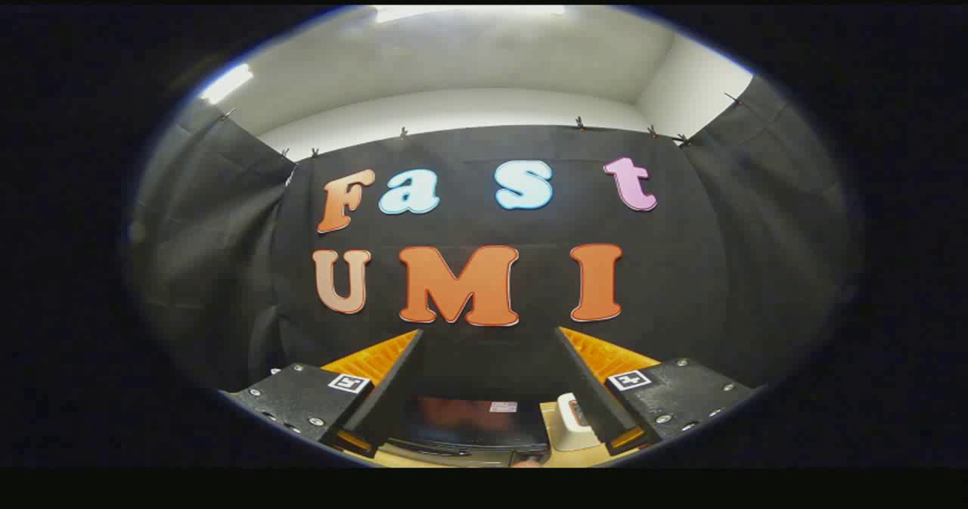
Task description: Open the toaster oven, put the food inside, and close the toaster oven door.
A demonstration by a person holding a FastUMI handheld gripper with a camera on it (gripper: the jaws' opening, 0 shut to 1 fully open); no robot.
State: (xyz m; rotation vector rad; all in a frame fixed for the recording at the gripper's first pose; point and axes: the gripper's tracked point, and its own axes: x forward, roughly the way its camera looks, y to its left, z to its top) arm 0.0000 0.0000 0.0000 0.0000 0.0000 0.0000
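Hand-held gripper point(488, 342): screwed dark blocks bearing square markers.

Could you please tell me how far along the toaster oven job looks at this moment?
Nothing looks done yet. The gripper is raised, its fingers spread apart and holding nothing. Below and between the fingers sits the toaster oven on the table, with a small white object beside it; whether the door is open cannot be told. Opening, loading the food and closing all appear to remain.
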